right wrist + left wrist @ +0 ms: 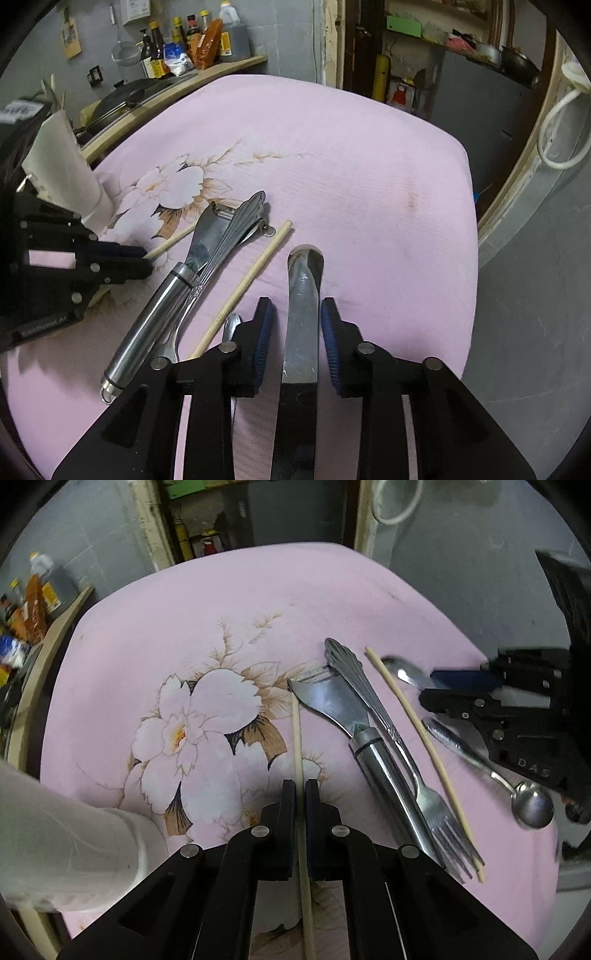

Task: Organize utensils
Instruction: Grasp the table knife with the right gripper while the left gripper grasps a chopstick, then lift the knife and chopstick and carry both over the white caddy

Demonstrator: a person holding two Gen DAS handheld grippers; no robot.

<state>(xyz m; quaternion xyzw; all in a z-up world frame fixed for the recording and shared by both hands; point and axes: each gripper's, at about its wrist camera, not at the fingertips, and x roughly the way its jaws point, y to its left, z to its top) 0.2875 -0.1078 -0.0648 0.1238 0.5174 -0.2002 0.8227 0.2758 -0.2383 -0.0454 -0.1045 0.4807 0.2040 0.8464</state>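
Two grips on: left gripper (300, 794) clamps a chopstick (296, 734) lengthwise between its fingers, right gripper (293, 317) nips a spoon (303, 314), handle running straight ahead.

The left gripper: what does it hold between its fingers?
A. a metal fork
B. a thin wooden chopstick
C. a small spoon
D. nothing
B: in the left wrist view the left gripper has its jaws shut on a thin wooden chopstick; the fork lies free on the pink cloth.
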